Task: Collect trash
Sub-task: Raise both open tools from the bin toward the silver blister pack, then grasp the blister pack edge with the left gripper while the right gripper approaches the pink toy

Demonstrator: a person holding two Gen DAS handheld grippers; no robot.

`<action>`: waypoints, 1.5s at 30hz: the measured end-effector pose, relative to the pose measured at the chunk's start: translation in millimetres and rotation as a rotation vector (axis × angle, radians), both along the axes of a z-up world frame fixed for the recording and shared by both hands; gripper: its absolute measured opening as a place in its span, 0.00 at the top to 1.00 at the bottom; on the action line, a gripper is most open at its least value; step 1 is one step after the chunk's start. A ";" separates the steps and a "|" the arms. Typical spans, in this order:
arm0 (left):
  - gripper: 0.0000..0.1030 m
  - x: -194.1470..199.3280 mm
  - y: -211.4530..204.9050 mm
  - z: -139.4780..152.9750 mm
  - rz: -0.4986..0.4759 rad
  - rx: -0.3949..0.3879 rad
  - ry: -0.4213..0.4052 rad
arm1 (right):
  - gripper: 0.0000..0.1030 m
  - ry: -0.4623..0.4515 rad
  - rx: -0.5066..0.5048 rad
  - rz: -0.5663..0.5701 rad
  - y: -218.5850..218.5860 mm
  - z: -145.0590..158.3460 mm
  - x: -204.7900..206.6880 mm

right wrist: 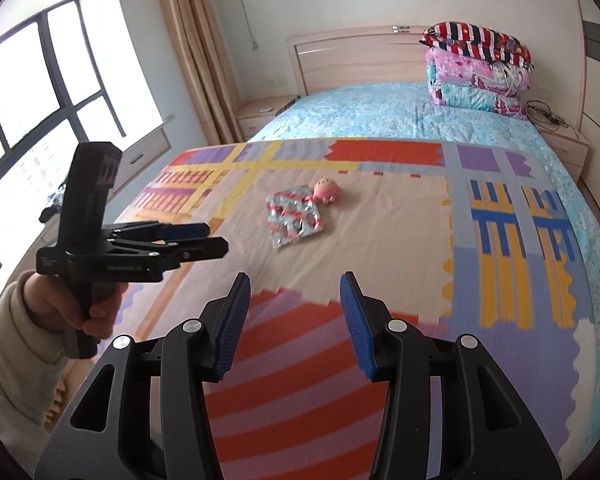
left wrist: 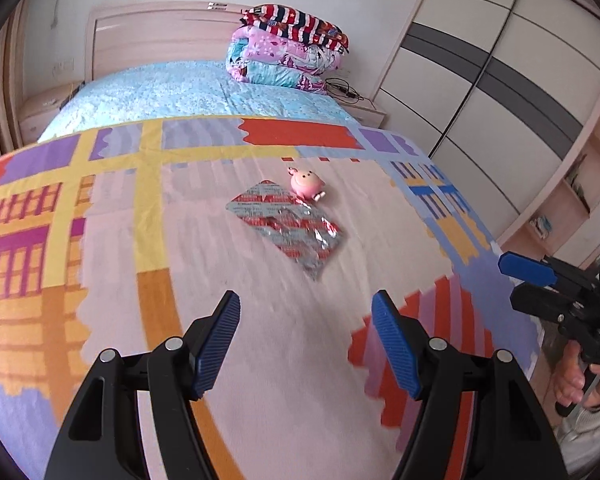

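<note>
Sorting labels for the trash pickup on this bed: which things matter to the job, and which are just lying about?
Belongs to the job:
- silver-and-red wrapper
- left gripper, open
- right gripper, open

Just lying about:
- pink toy
- folded quilts
- cables

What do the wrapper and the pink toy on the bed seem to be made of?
Wrapper: probably thin metallised plastic or foil, glossy. It is silver with red print, crinkled, and catches light in bright patches.
Pink toy: seemingly smooth plastic or rubber, with an even colour and a soft sheen. Plush is unlikely, since no fuzz shows, but the view is too small to be sure.
</note>
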State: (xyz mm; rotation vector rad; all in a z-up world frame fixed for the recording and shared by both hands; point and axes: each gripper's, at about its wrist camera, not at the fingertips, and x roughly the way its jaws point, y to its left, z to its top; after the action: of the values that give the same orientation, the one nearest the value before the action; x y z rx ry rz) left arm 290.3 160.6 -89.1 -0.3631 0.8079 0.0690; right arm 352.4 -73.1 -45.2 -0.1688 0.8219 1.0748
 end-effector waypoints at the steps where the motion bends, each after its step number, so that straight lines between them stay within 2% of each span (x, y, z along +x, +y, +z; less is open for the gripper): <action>1: 0.38 3.0 1.6 -1.9 0.006 0.004 0.001 | 0.55 -0.001 -0.002 0.000 2.8 -0.4 3.3; 5: 0.45 14.4 12.3 -9.8 0.018 -0.014 0.009 | 0.55 -0.021 -0.019 -0.012 10.9 -1.9 17.2; 9: 0.47 25.0 19.2 -15.8 0.014 -0.037 0.017 | 0.55 -0.033 -0.031 -0.014 23.1 -3.5 31.3; 13: 0.57 35.5 21.0 -21.8 -0.006 -0.065 0.024 | 0.55 -0.042 -0.038 -0.014 35.4 -6.2 42.4; 18: 0.61 47.6 22.3 -26.0 -0.021 -0.073 0.017 | 0.55 -0.053 -0.053 -0.013 50.0 -10.1 53.2; 20: 0.67 50.9 24.9 -26.7 -0.017 -0.087 0.018 | 0.55 -0.058 -0.056 -0.011 55.7 -11.5 57.0; 25: 0.70 55.1 26.2 -27.5 -0.005 -0.080 0.008 | 0.55 -0.069 -0.059 -0.014 70.2 -14.5 68.7; 30: 0.87 57.4 34.3 -31.4 0.040 -0.115 0.005 | 0.55 -0.053 -0.065 -0.008 88.3 -21.7 80.2; 38: 0.87 51.7 46.7 -35.0 0.064 -0.229 -0.004 | 0.55 0.024 -0.104 0.036 97.6 -43.8 79.1; 45: 0.87 46.1 45.4 -28.6 0.074 -0.206 0.004 | 0.55 0.052 -0.102 0.057 95.3 -47.4 74.3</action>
State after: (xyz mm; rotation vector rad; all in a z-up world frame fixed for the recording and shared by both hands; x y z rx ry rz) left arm 336.5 206.1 -117.8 -0.5883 0.8080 0.0558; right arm 426.7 22.1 -92.6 -0.2523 0.9245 1.0946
